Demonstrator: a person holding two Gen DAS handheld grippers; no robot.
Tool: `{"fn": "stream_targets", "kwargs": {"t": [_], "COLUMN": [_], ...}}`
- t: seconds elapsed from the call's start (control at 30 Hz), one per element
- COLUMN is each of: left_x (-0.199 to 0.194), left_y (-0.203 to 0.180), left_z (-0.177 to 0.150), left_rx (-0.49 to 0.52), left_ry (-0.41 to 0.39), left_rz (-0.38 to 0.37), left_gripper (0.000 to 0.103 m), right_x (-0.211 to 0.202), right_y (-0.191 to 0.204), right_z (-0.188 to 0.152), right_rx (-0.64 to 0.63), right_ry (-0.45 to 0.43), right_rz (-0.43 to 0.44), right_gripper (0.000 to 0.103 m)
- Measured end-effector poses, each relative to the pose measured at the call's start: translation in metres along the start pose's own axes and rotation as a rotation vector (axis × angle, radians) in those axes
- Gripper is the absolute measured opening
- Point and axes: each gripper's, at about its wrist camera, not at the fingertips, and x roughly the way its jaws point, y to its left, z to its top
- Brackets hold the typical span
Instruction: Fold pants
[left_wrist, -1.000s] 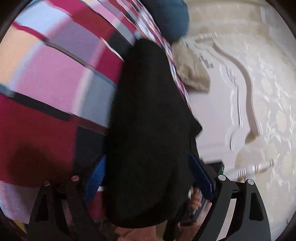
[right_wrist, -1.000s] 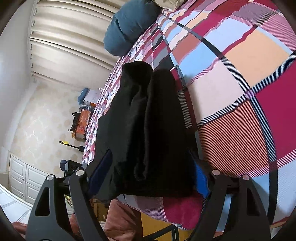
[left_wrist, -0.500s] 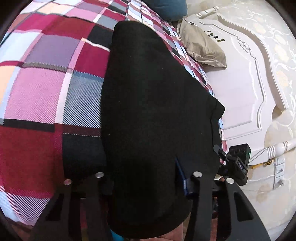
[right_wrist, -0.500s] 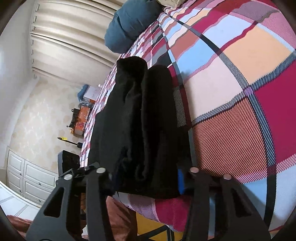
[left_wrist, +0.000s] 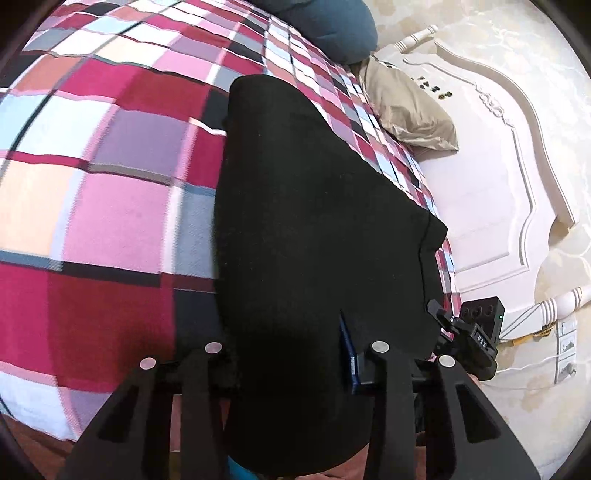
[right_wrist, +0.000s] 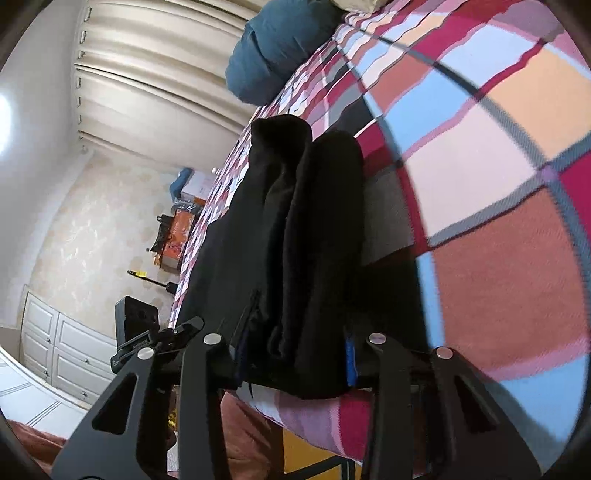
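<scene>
Left wrist view: my left gripper (left_wrist: 291, 350) and right gripper (right_wrist: 291, 343) each clench the black pants (left_wrist: 314, 221), already doubled lengthwise on the plaid bedspread (left_wrist: 110, 206); crosswise fold remains, I judge

Plaid bedspread (left_wrist: 110, 206), checked in red, pink, pale blue, peach and grey, covering the bed. Dark blue pillow (left_wrist: 328, 26) at the far end of the bed, beside a beige cushion (left_wrist: 410, 110) that lies against the white carved headboard (left_wrist: 491, 192). Wall with pale floral pattern (left_wrist: 554, 92) behind the headboard; white socket plate (left_wrist: 567, 345) low on that wall. Cream pleated curtains (right_wrist: 147, 74) in the right wrist view. White panelled cabinet (right_wrist: 62, 354) with small knobs, lower left. Orange box (right_wrist: 181, 236) on the floor beside the bed; a cardboard box (right_wrist: 197, 184) just beyond it.
</scene>
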Motion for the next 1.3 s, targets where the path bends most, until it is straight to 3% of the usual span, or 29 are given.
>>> {"fn": "stream_targets", "kwargs": {"t": [0.6, 0.97, 1.2, 1.3], "left_x": [-0.060, -0.069, -0.068, -0.070], "left_y": [0.078, 0.101, 0.105, 0.105], "left_z": [0.008, -0.002, -0.007, -0.008], "left_rx": [-0.139, -0.173, -0.135, -0.129], "left_ry": [-0.071, -0.084, -0.103, -0.121], "left_rz": [-0.021, -0.101, -0.146, -0.189], "left_gripper": [0.038, 0.039, 0.059, 0.072], "right_x": [0.086, 0.094, 0.090, 0.087], "right_y": [0.046, 0.050, 0.047, 0.045], "right_z": [-0.005, -0.016, -0.022, -0.025], "right_rx": [-0.068, -0.058, -0.037, -0.024], "right_ry": [0.127, 0.138, 0.113, 0.094], "right_rz": [0.048, 0.059, 0.057, 0.062], "right_gripper": [0.036, 0.036, 0.039, 0.043]}}
